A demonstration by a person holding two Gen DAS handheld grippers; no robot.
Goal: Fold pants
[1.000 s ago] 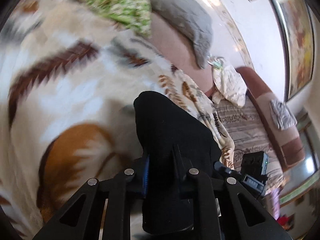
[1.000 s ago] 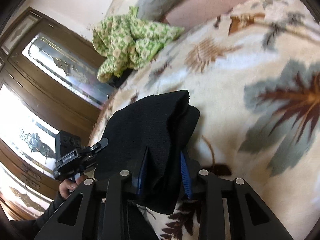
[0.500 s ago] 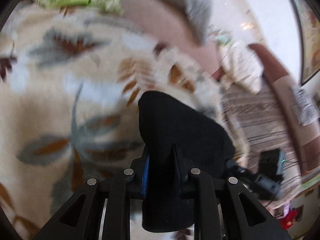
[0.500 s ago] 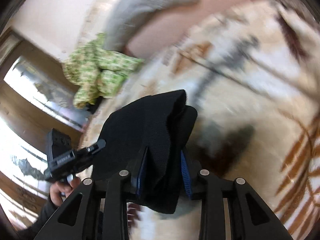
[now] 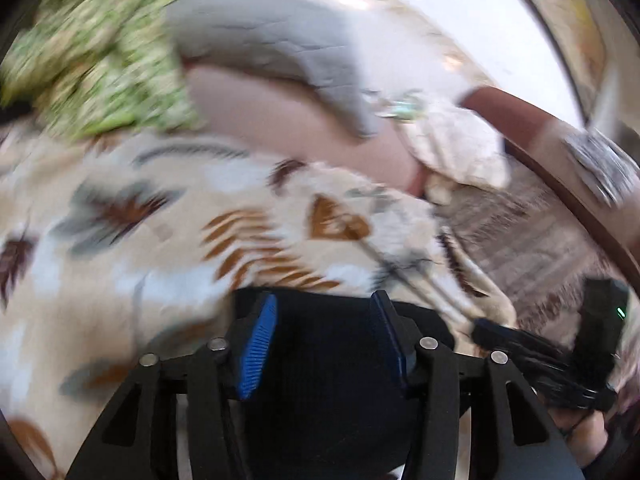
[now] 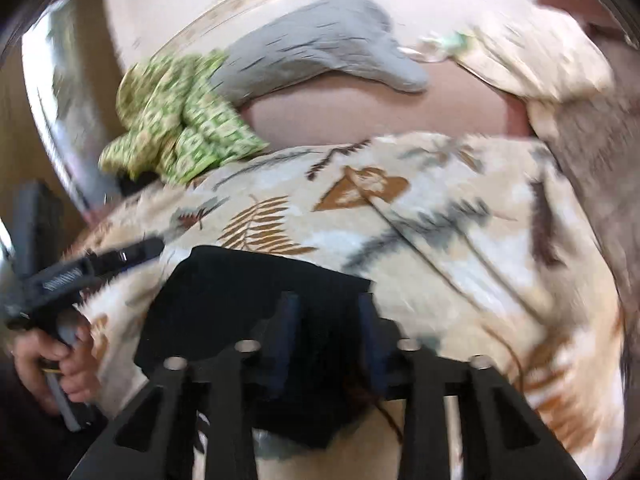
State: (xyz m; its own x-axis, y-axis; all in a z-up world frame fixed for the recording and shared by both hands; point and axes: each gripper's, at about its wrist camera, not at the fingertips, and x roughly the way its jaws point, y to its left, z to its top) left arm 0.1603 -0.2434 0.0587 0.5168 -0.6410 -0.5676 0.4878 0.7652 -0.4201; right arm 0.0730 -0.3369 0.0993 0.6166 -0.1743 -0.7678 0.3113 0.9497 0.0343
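The black pants (image 5: pixel 320 380) lie in a folded bundle on the leaf-patterned blanket (image 5: pixel 120 248) that covers the bed, close to its near edge, below both cameras. The left gripper (image 5: pixel 322 340) has its blue pads (image 5: pixel 256 352) spread wide, with the cloth lying slack between them and not pinched. The right gripper (image 6: pixel 326 340) also stands parted over the same dark bundle (image 6: pixel 248 304), its fingers apart and nothing clamped.

This looks like the release that ends a fold: the doubled cloth has been set down and let go. The next move probably calls for drawing both tools back clear of the fabric without dragging it, then either smoothing the top layer or taking a fresh grip on one edge for another fold.

A second ago and half a second ago each gripper was pressed shut on a raised hump of black cloth held above the blanket; now both have opened and the pants have dropped flat. A crumpled green cloth (image 6: pixel 176 116) and a grey pillow (image 6: pixel 320 44) sit at the far edge by the headboard.
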